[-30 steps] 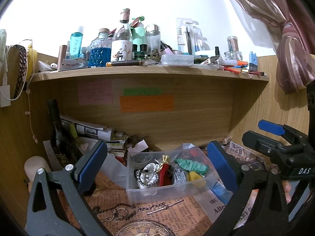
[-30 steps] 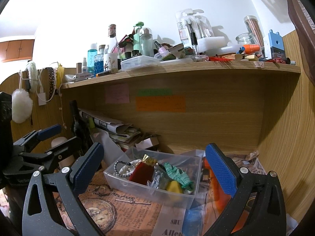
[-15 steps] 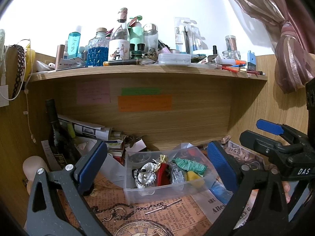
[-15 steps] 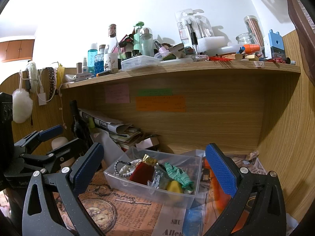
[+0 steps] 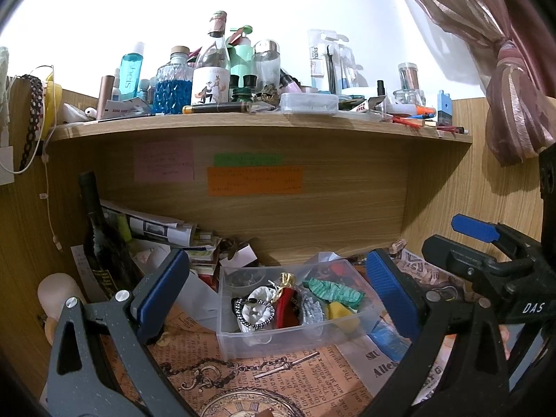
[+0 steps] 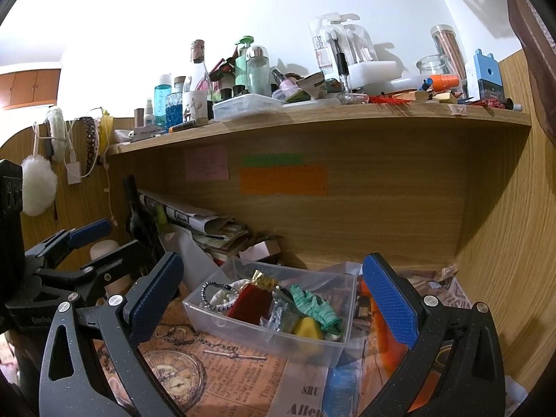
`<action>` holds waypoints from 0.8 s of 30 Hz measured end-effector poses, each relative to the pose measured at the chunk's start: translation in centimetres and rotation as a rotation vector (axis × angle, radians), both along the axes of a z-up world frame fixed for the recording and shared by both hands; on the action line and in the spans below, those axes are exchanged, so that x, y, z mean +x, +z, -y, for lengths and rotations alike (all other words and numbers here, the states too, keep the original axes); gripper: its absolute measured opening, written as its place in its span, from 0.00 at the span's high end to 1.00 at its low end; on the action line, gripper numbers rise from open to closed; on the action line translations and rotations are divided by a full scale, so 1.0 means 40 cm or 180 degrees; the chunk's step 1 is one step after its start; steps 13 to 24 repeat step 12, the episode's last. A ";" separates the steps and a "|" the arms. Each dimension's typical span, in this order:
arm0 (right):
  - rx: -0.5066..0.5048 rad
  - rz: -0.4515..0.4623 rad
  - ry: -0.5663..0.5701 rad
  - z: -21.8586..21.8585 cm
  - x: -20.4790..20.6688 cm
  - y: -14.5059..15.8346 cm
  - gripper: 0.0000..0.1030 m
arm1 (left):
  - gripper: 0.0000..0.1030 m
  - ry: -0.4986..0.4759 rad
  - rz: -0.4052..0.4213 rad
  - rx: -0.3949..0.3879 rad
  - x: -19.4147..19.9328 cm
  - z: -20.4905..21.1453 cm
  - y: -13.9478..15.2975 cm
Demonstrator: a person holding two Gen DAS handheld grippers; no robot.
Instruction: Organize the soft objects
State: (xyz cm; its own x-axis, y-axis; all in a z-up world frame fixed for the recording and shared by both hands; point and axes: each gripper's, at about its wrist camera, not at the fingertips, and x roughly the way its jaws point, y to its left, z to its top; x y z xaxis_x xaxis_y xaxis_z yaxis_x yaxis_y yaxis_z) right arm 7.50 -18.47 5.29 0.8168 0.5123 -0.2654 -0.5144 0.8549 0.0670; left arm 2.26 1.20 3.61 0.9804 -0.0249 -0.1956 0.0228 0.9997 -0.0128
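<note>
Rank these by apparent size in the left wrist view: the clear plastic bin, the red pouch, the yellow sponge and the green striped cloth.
1. clear plastic bin
2. green striped cloth
3. red pouch: looks close to the cloth, so this order is unsure
4. yellow sponge, partly hidden

The cluttered wooden desk alcove is viewed low and near from both wrist cameras, faced toward its back panel; the clear plastic bin point(image 5: 292, 326) point(image 6: 274, 316) is shared, seen from left and right.
</note>
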 end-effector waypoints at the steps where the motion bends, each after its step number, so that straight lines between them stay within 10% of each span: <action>1: 0.0000 -0.0005 -0.0005 -0.001 0.000 -0.001 0.00 | 0.00 0.0002 -0.0002 -0.0005 0.001 0.000 0.000; 24: -0.0030 -0.0039 0.0004 -0.012 0.001 -0.006 0.00 | 0.00 -0.0009 -0.0034 -0.0042 0.009 -0.004 -0.005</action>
